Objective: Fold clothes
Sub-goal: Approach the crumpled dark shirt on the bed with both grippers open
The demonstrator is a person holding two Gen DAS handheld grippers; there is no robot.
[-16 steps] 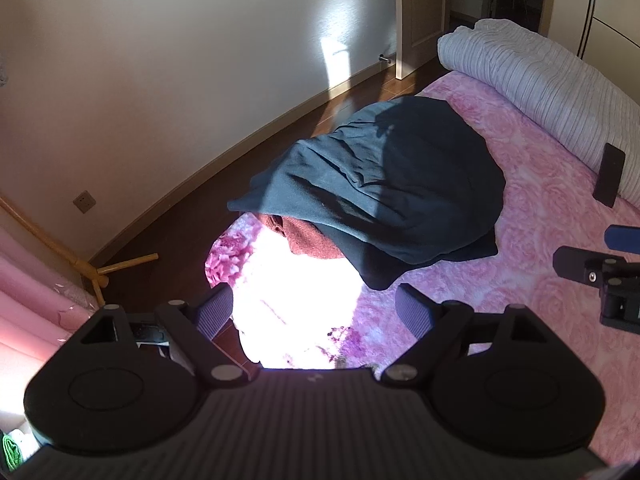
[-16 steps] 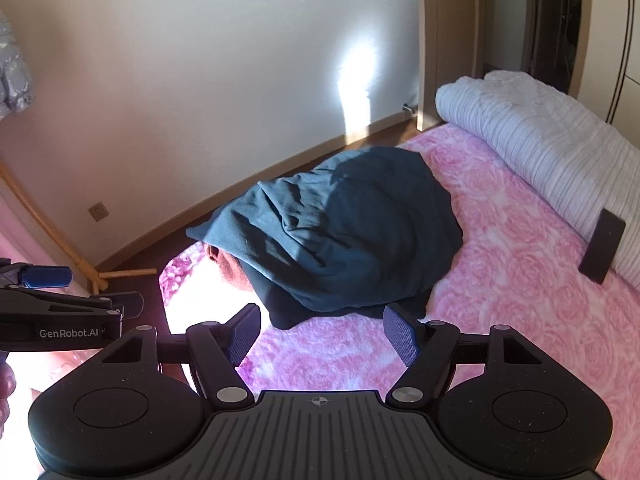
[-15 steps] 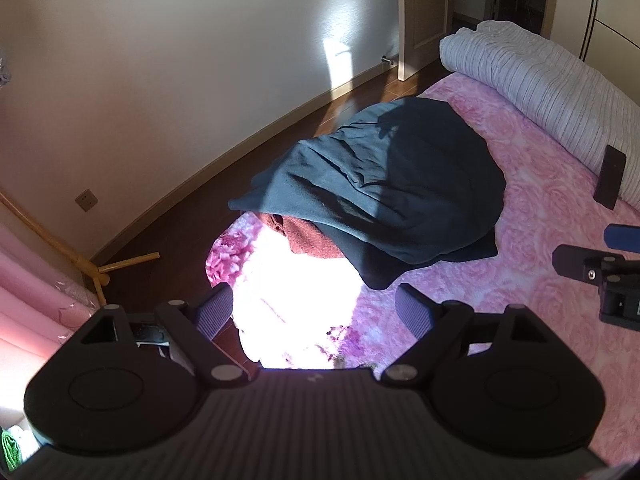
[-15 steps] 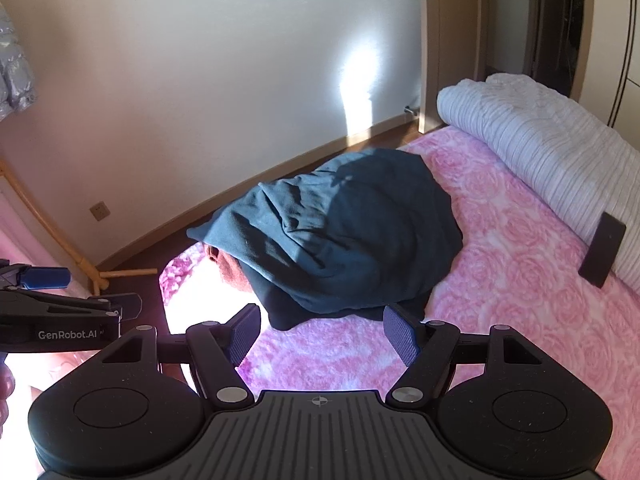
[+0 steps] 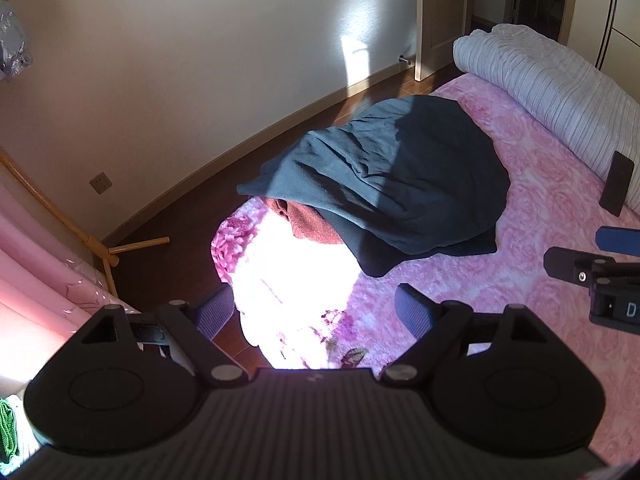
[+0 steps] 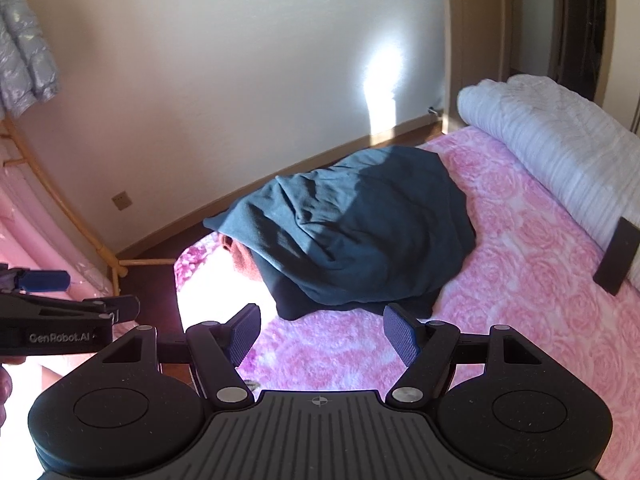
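Note:
A heap of clothes lies on the pink rose-patterned bed [image 5: 532, 240] [image 6: 520, 280]. On top is a dark teal garment [image 5: 400, 184] [image 6: 352, 236], rumpled and spread over the pile. A reddish-brown garment [image 5: 312, 228] [image 6: 244, 260] pokes out from under its left edge. My left gripper [image 5: 314, 310] hovers open above the sunlit near corner of the bed, short of the heap, nothing between its fingers. My right gripper [image 6: 320, 332] is also open and empty, just in front of the heap's near edge. Each gripper shows at the side of the other's view.
A rolled white striped quilt [image 5: 552, 92] [image 6: 560, 152] lies along the bed's right side, with a flat black object [image 5: 616, 188] [image 6: 616, 256] beside it. Brown wooden floor [image 5: 176, 216], a wall and a door lie beyond the bed. A bamboo rack [image 5: 100, 252] with pink fabric stands at left.
Both views have shifted only slightly; the heap sits a touch further away in each. The clothes have not moved and both grippers stay open.

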